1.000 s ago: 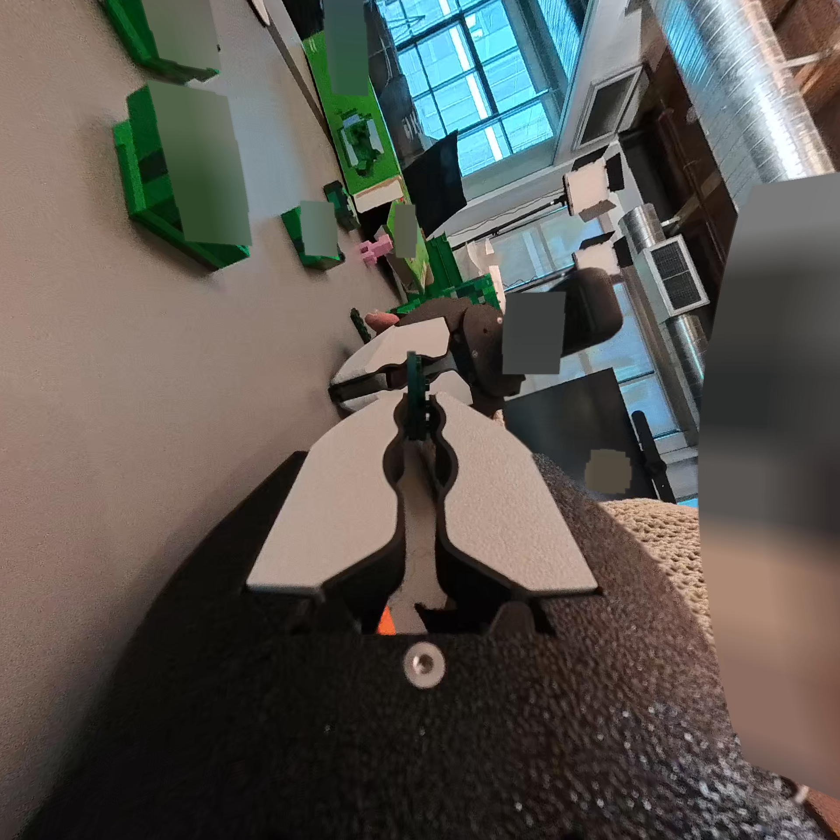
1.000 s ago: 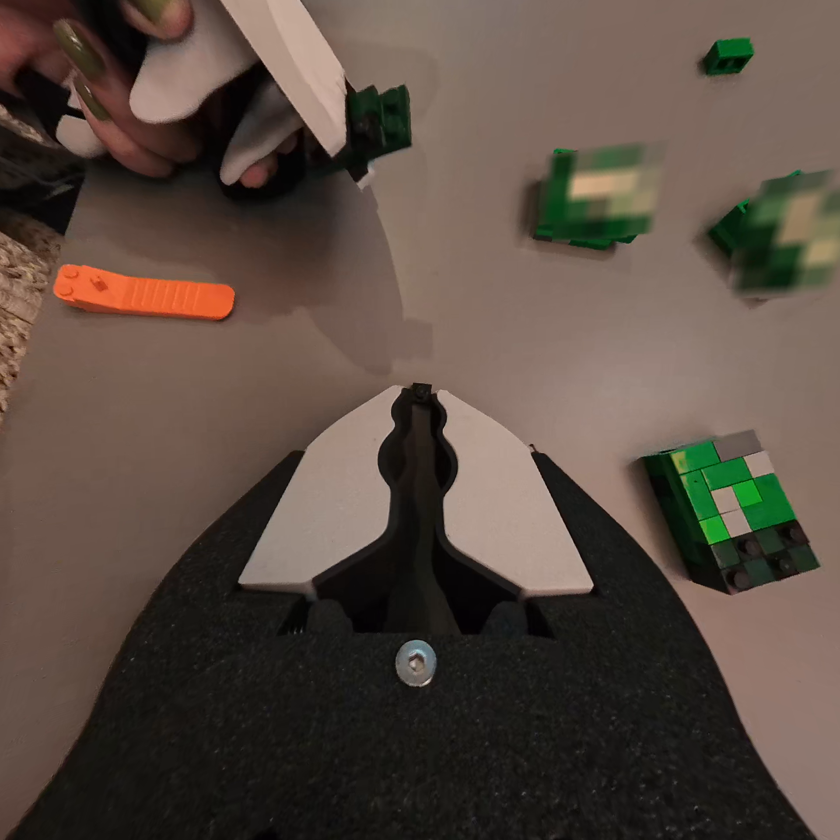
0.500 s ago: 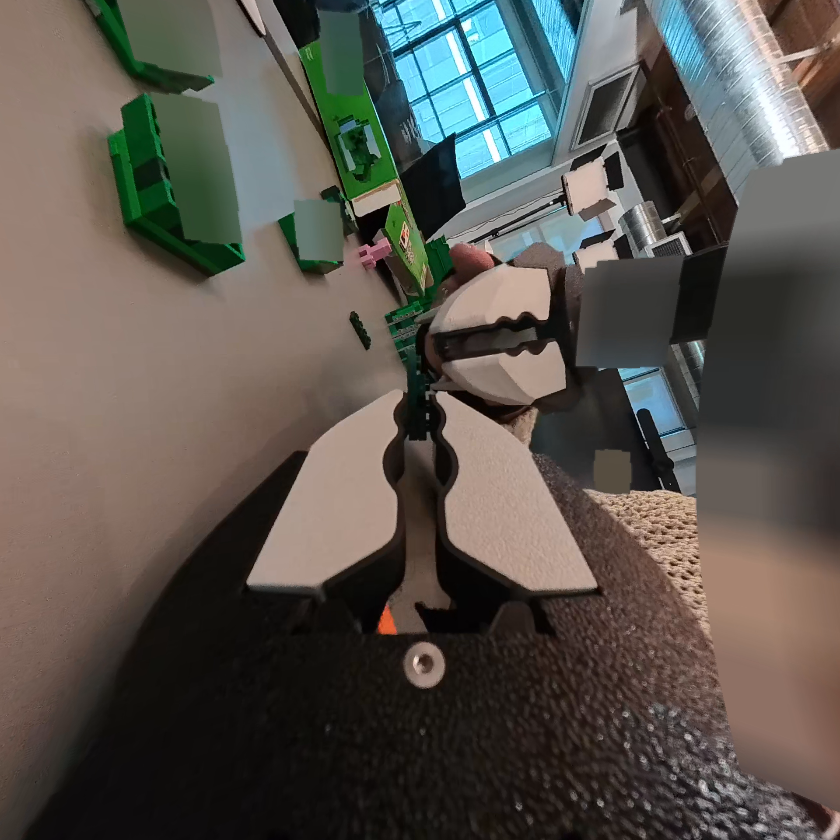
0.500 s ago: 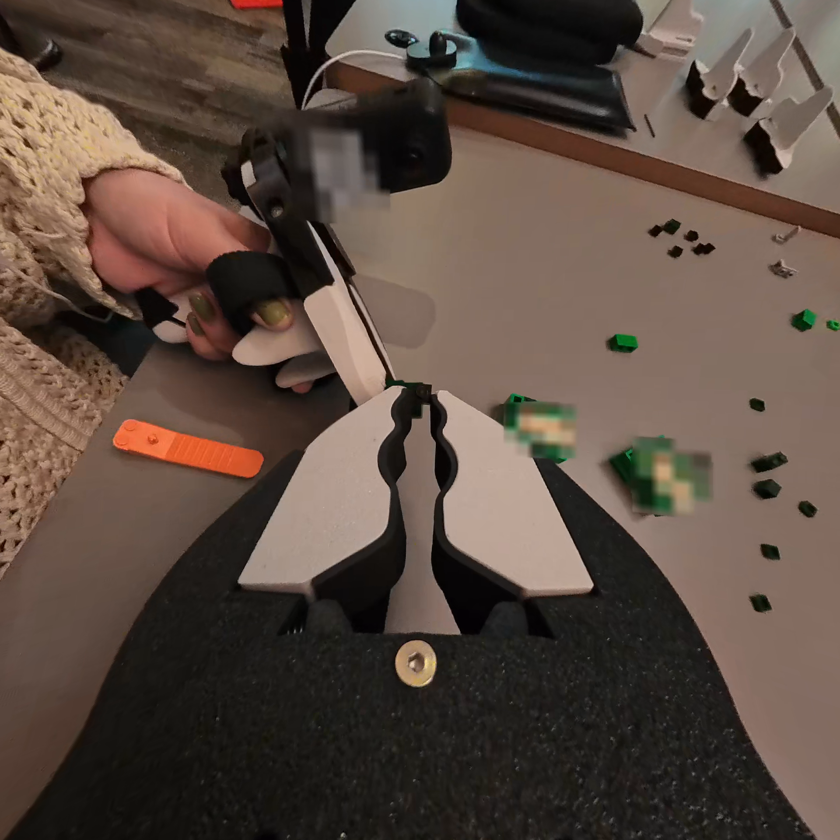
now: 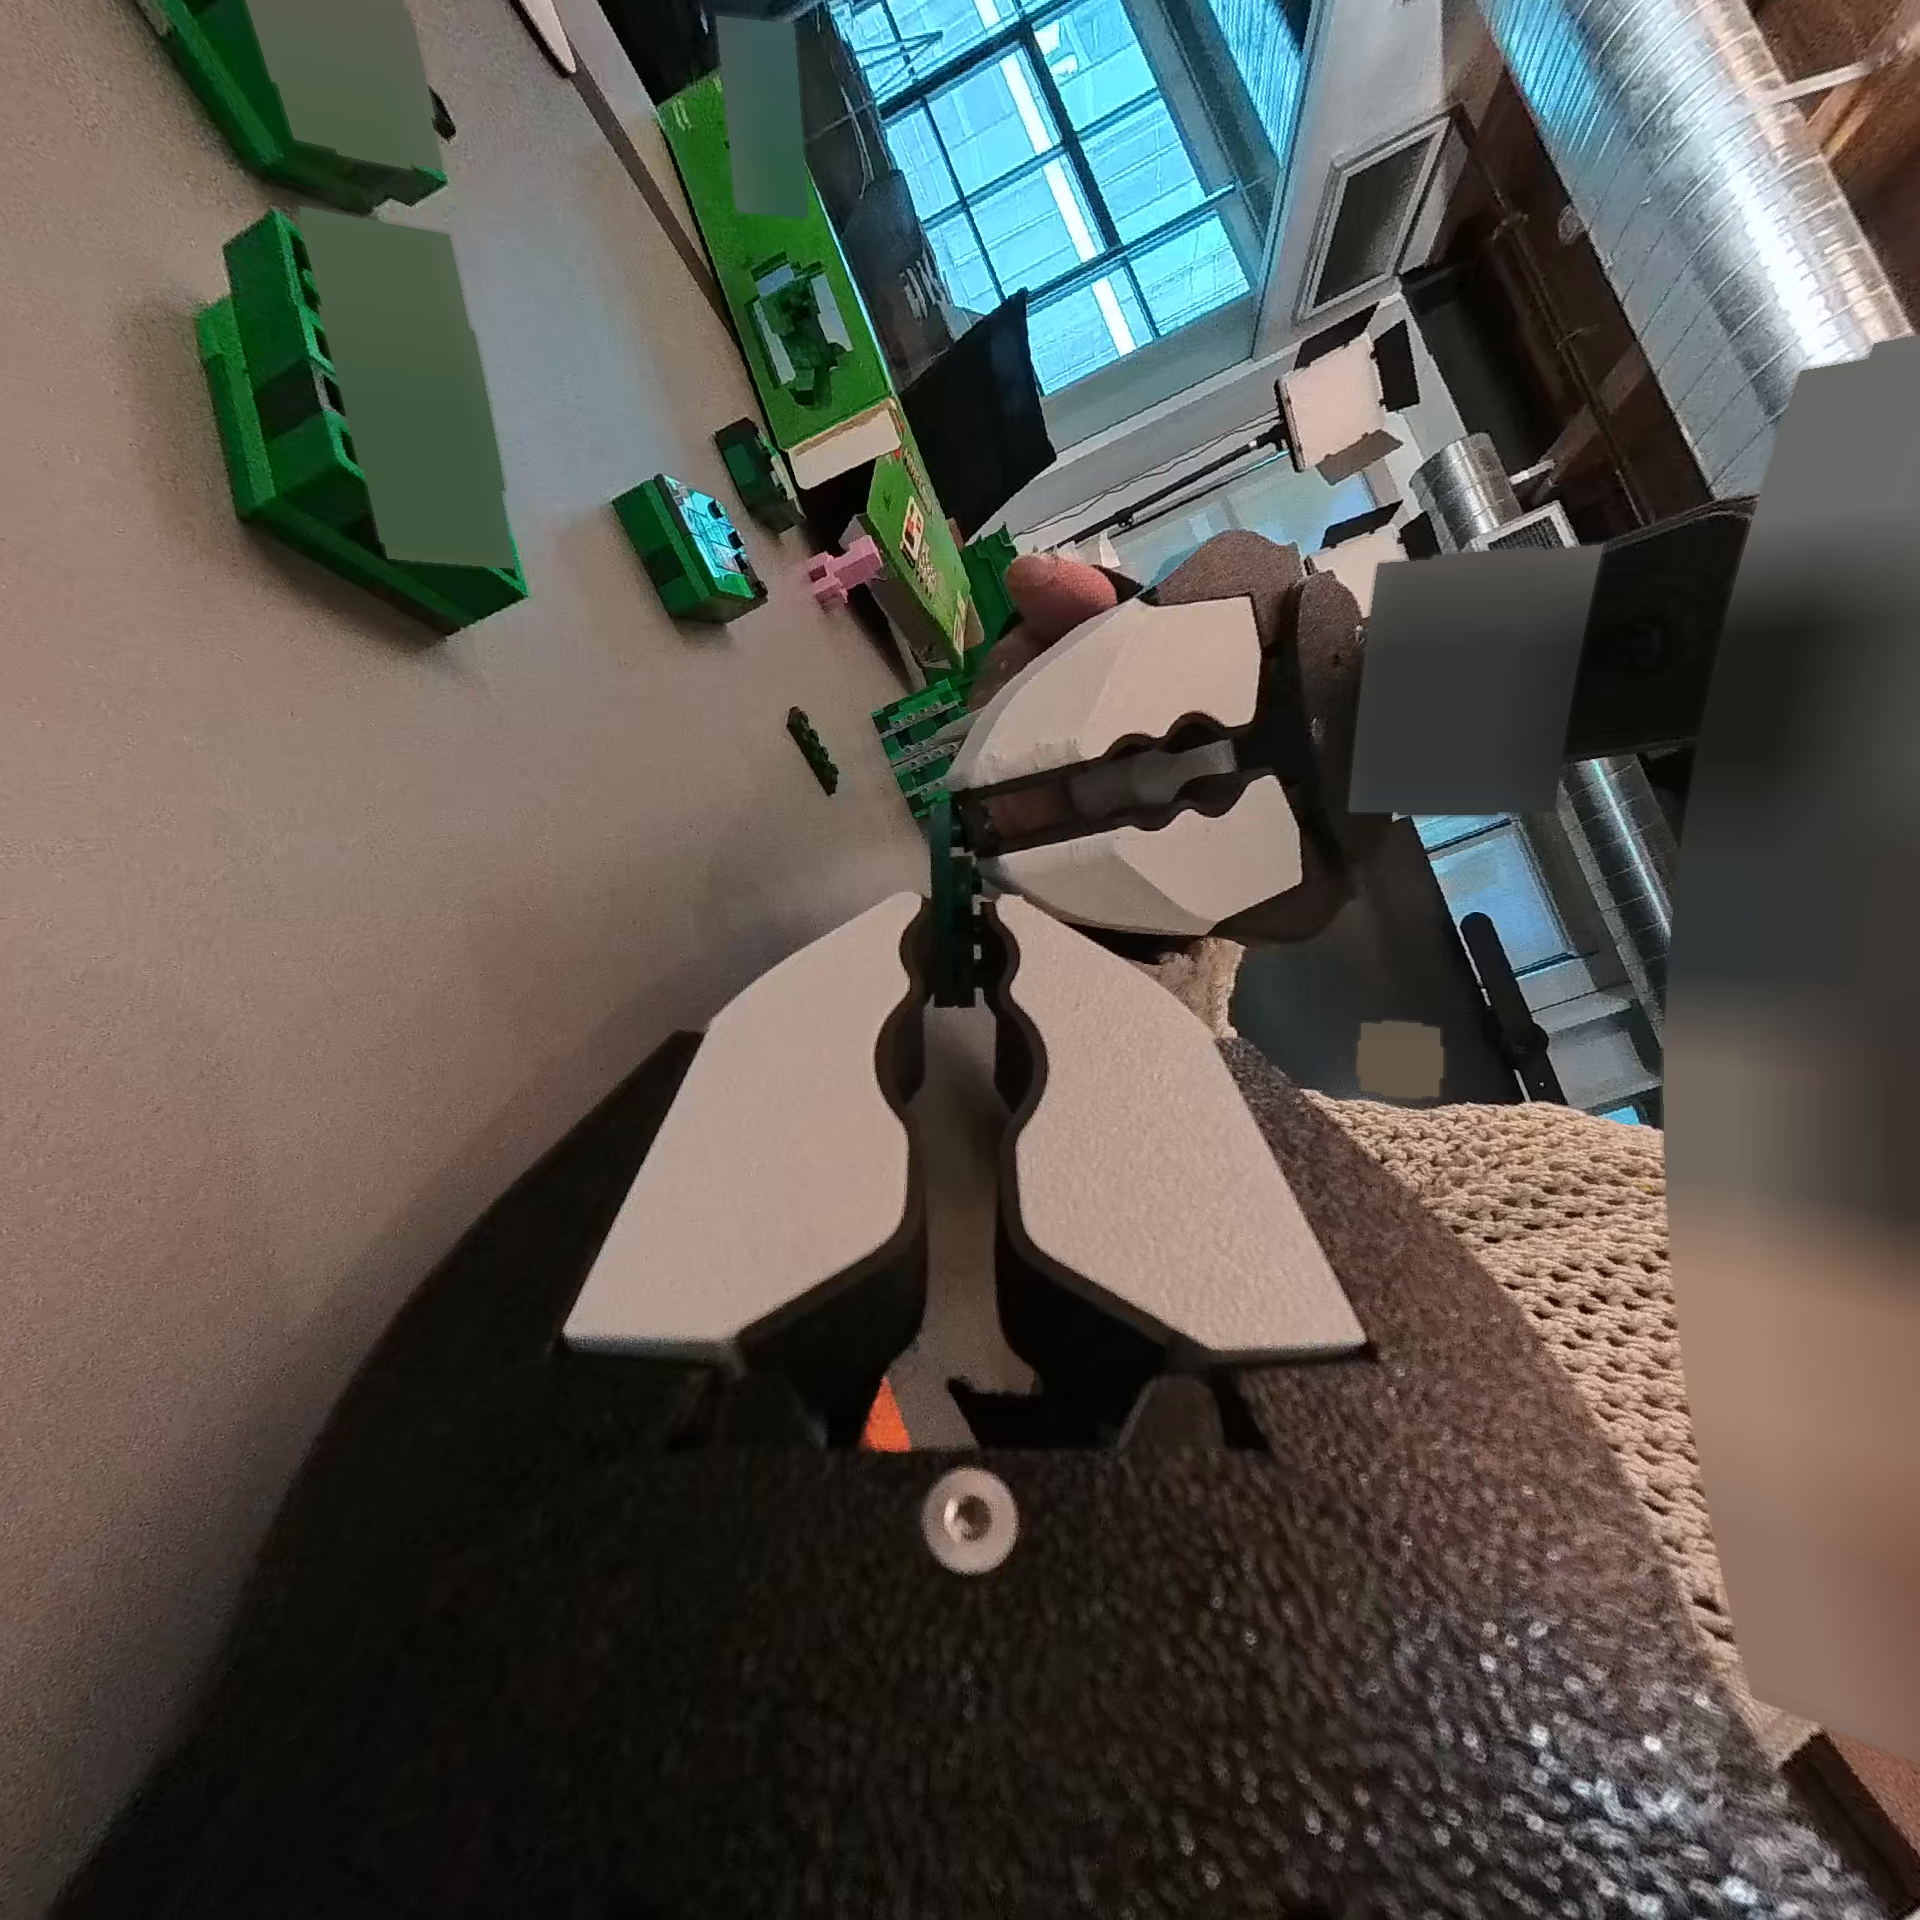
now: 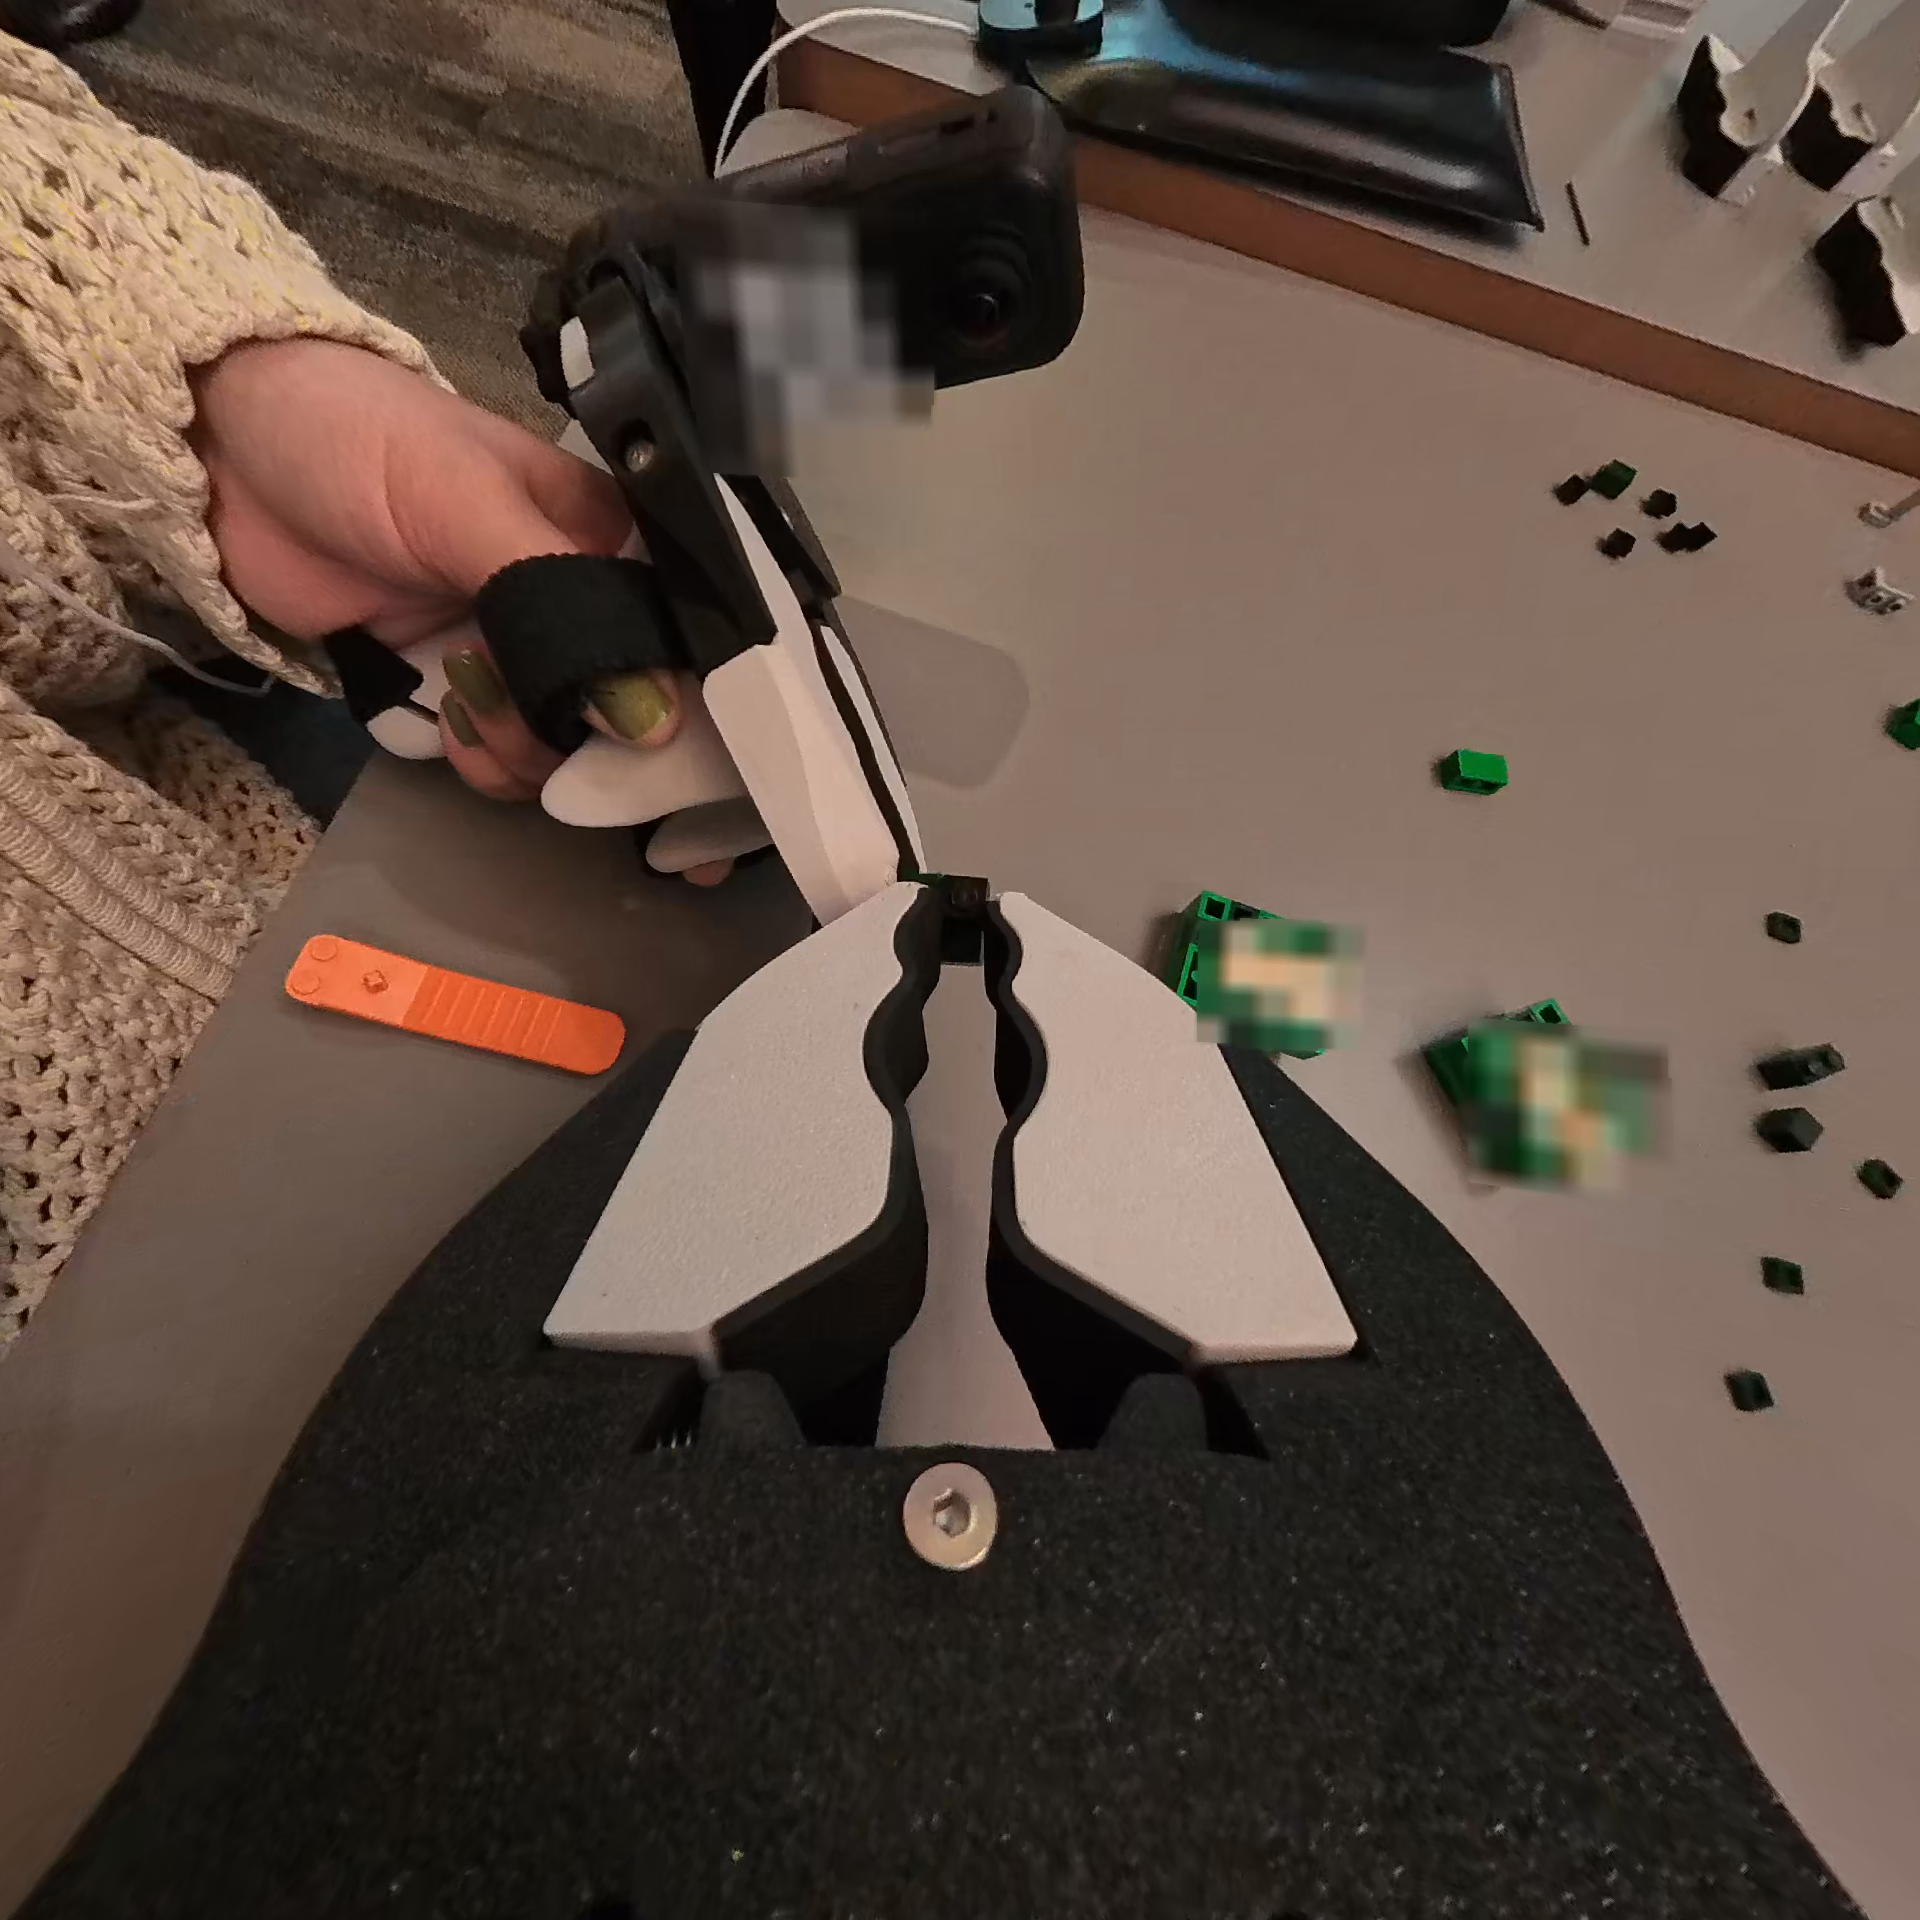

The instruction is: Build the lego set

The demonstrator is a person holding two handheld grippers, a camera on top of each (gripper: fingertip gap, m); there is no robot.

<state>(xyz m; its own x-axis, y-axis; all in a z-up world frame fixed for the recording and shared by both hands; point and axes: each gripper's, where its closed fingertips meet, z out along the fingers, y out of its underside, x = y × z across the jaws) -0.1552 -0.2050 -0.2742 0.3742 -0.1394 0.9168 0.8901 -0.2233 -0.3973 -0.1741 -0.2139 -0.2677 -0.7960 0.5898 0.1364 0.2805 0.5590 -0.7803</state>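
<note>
- Left gripper clamps a dark green plate edge-on, held above the table.
- Right gripper pinches a small dark piece against that plate.
- Judgement: align studs squarely, then press straight; skew risks slipping.

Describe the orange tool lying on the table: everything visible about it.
The orange brick separator is a flat, elongated piece that looks like plastic, rounded at both ends. One end carries small round studs and a tiny square nub; the middle has fine ribbing. It lies flat on the grey table near the edge, beside the knitted sleeve. Nothing touches it; both grippers are clear of it.
</note>
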